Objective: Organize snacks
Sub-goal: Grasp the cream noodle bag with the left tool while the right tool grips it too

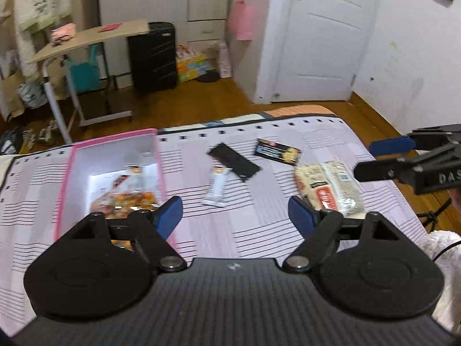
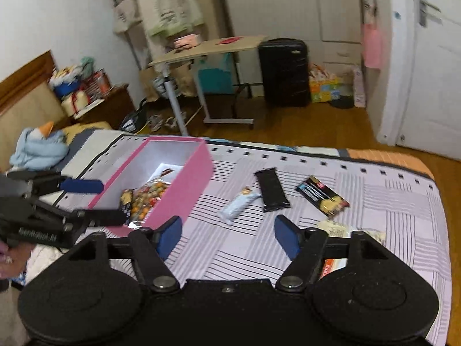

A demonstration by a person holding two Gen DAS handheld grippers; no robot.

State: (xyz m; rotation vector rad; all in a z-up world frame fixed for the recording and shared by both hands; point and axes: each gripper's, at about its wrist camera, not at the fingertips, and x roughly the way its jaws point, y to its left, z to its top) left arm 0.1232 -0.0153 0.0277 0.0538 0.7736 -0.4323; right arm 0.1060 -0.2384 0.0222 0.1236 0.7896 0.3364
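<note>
Tilting downward over the bed, left tongs and right tongs gape wide (both empty).

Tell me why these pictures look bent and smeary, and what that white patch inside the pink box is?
Left wrist view: the fisheye lens tilts the door and bows the bed, and the far room looks softly smeared. Right wrist view: dark corners show the lens edge, and the other gripper is streaked. In both, the pink box has a washed-out bright floor, probably glare.
</note>
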